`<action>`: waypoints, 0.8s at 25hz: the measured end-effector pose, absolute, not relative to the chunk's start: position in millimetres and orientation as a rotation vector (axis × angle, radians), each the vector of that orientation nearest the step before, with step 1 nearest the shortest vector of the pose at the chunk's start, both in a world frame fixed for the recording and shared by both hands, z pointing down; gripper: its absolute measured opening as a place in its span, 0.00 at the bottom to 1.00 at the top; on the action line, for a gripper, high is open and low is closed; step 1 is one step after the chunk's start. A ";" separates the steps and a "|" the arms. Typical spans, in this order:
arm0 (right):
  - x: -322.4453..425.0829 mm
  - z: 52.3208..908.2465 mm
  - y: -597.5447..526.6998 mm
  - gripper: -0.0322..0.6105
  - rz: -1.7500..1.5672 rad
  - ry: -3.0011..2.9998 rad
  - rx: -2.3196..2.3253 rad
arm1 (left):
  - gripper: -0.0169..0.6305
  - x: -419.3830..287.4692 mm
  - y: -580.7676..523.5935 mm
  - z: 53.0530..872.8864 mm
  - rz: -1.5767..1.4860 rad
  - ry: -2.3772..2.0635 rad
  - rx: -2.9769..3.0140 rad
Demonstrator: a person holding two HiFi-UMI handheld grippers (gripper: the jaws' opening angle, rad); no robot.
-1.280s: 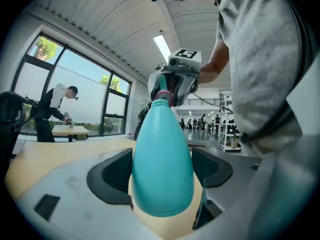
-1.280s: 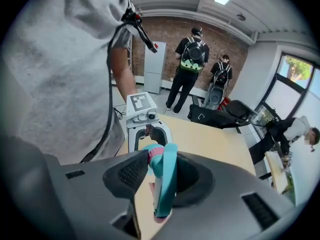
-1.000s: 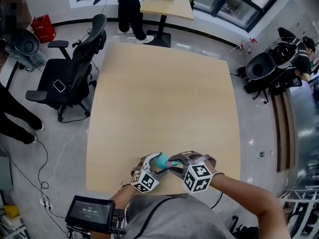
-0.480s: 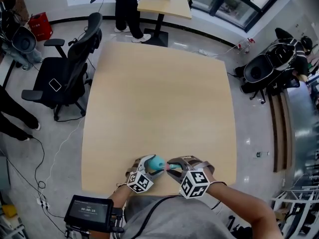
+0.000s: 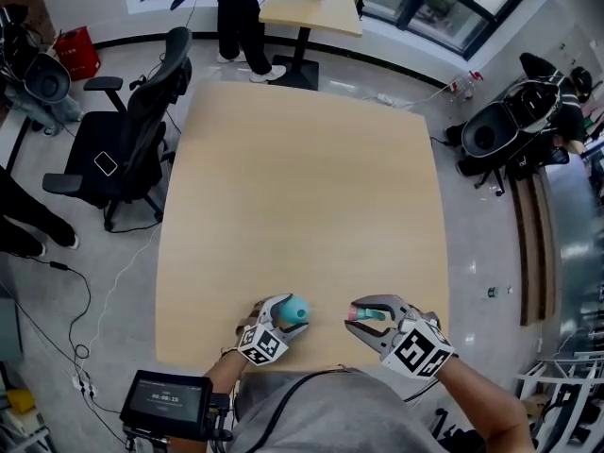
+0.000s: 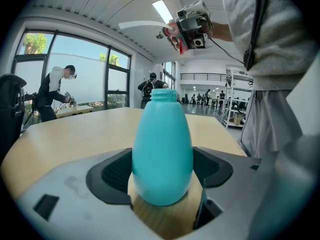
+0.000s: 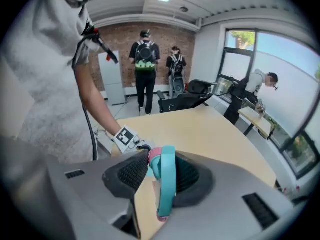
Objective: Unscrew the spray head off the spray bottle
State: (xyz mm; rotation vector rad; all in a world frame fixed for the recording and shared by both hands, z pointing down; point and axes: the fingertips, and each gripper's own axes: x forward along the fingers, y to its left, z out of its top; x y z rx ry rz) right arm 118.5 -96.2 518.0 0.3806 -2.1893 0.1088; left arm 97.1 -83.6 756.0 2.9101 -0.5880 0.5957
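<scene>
A teal spray bottle [image 5: 296, 308] stands upright near the table's front edge, its neck bare. My left gripper [image 5: 288, 311] is shut on its belly, and both pads press the bottle [image 6: 162, 154] in the left gripper view. The teal and pink spray head [image 5: 366, 314] is off the bottle, to its right, held in my shut right gripper [image 5: 363, 315]. In the right gripper view the spray head [image 7: 166, 179] sits edge-on between the pads. From the left gripper view the right gripper [image 6: 186, 26] hangs high above the bottle, with the white dip tube [image 6: 142, 25] sticking out to the left.
The light wooden table [image 5: 302, 187] stretches away beyond the bottle. A black office chair [image 5: 127, 144] stands at its left side, and a smaller table [image 5: 311, 12] with a person beside it is at the far end. A small screen device [image 5: 170, 402] sits at my waist.
The right gripper has pulled away to the right and upward from the bottle, taking the spray head with it. The left gripper and bottle have stayed in place.
</scene>
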 end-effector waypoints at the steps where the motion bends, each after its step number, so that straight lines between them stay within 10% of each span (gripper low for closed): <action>1: 122.1 516.5 -99.4 0.26 0.160 -2.208 0.426 | 0.59 96.8 -82.7 756.3 0.601 -0.584 2.910; 20: 192.5 730.3 -122.1 0.26 1.352 -2.026 0.917 | 0.59 81.3 -75.6 736.4 0.569 -0.588 2.894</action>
